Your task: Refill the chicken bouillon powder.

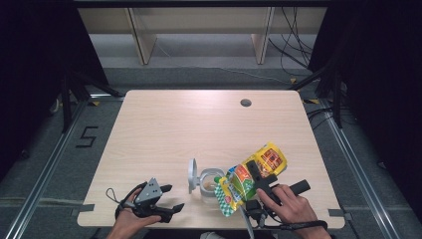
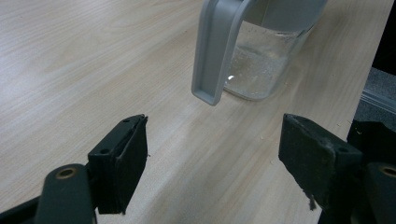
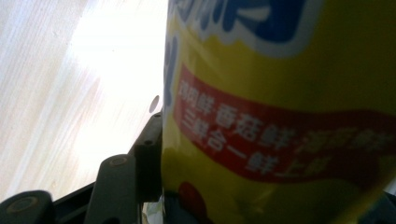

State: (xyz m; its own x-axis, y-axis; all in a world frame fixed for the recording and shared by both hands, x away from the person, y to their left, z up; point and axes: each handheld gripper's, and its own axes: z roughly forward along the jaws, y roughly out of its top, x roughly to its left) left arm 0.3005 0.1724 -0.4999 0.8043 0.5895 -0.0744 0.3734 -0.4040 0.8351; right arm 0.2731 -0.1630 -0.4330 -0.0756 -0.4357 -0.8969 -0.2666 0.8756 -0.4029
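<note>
A yellow and green snack bag [image 1: 268, 158] hangs tilted above the table's front right, its green end low over a clear container [image 1: 209, 185]. My right gripper [image 1: 260, 174] is shut on the bag's middle. In the right gripper view the bag [image 3: 280, 93] is pressed against the left jaw, and the other jaw is hidden behind it. The container has a grey lid [image 1: 192, 175] standing open. In the left gripper view it is a clear jug [image 2: 261, 70] with a grey handle [image 2: 217, 51]. Left of the container, my left gripper [image 1: 171, 197] [image 2: 215, 123] rests open on the table with nothing between its fingers.
The wooden table [image 1: 199, 129] has a round cable hole [image 1: 245, 103] at the back right. Its front edge runs just under both hands. Beyond the table stand wooden shelf legs [image 1: 142, 40], with loose cables on the floor at the right.
</note>
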